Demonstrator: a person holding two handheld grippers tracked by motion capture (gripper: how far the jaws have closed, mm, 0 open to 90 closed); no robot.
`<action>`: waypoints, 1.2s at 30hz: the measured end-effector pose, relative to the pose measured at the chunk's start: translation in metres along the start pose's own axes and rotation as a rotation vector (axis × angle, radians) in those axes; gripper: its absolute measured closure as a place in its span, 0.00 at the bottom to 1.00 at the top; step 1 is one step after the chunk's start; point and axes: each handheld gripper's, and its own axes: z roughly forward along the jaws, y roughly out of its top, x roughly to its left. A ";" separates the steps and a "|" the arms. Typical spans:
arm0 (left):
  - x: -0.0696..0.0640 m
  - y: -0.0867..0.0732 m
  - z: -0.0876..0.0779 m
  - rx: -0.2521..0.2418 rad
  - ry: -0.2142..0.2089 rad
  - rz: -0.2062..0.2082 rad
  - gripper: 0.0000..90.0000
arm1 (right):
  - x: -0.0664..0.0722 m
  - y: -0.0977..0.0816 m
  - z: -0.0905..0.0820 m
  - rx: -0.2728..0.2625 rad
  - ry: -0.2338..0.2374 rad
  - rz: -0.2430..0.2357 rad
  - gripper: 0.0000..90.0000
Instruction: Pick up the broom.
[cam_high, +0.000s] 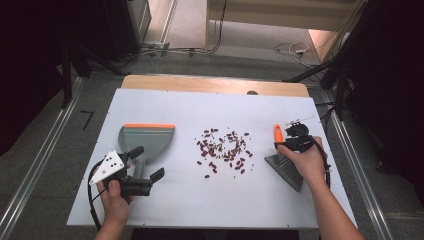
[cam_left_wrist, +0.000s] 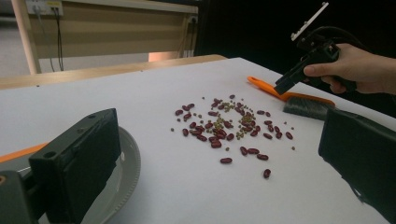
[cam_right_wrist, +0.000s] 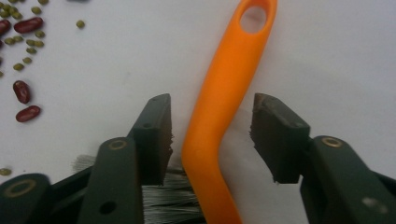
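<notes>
With the scattered red and green beans as centre, the right gripper straddled the orange-handled brush to their right — jaws apart, likely ready to clamp — while the left gripper, jaws apart too, hung over the grey plastic dustpan to their left on the white worktop.

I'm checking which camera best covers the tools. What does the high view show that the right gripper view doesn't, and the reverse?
High view alone: the grey plastic dustpan with an orange lip lying by the left gripper, both hands, and the whole white table.

Right gripper view alone: the right gripper has its jaws open on either side of the brush handle, with gaps showing, and the hanging hole at the handle's end.

Both: the orange-handled brush with grey bristles and the scattered red and small green beans.
</notes>
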 end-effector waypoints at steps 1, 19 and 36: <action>0.000 0.000 0.000 0.000 0.000 0.000 0.00 | 0.001 0.000 0.001 0.013 0.002 -0.002 0.56; -0.005 0.001 0.003 0.005 -0.011 0.009 0.00 | 0.007 -0.005 0.007 0.073 -0.029 0.040 0.75; -0.006 0.003 0.001 -0.002 -0.004 0.012 0.00 | 0.009 -0.048 -0.024 -0.325 -0.015 0.057 0.76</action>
